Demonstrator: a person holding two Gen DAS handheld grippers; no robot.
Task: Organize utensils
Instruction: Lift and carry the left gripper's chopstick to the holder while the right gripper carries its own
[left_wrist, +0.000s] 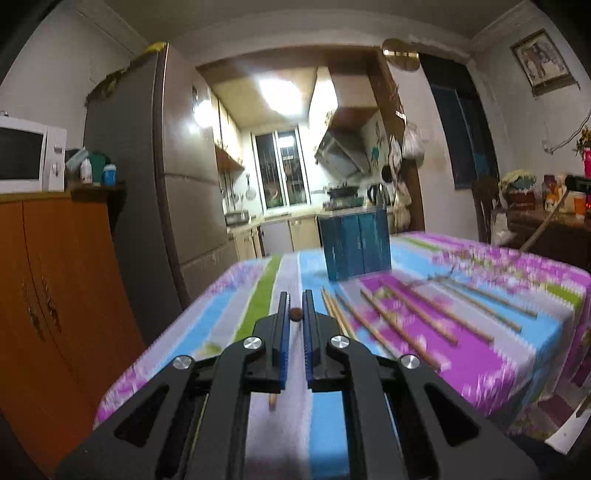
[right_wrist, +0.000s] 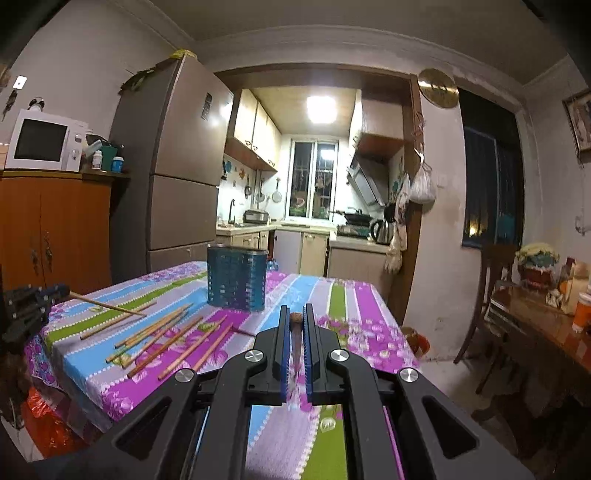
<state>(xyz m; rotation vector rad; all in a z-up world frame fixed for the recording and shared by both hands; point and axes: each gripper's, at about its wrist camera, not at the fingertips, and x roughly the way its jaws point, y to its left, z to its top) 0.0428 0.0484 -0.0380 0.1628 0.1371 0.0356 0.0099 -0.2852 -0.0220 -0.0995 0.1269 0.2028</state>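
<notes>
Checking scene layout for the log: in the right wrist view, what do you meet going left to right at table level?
Left gripper holding a chopstick → loose chopsticks → blue utensil holder → right gripper shut on a chopstick.

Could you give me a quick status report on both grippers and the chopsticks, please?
Left gripper shut on a chopstick. Right gripper shut on another chopstick. Loose chopsticks on the tablecloth; blue holder upright, path looks open.
</notes>
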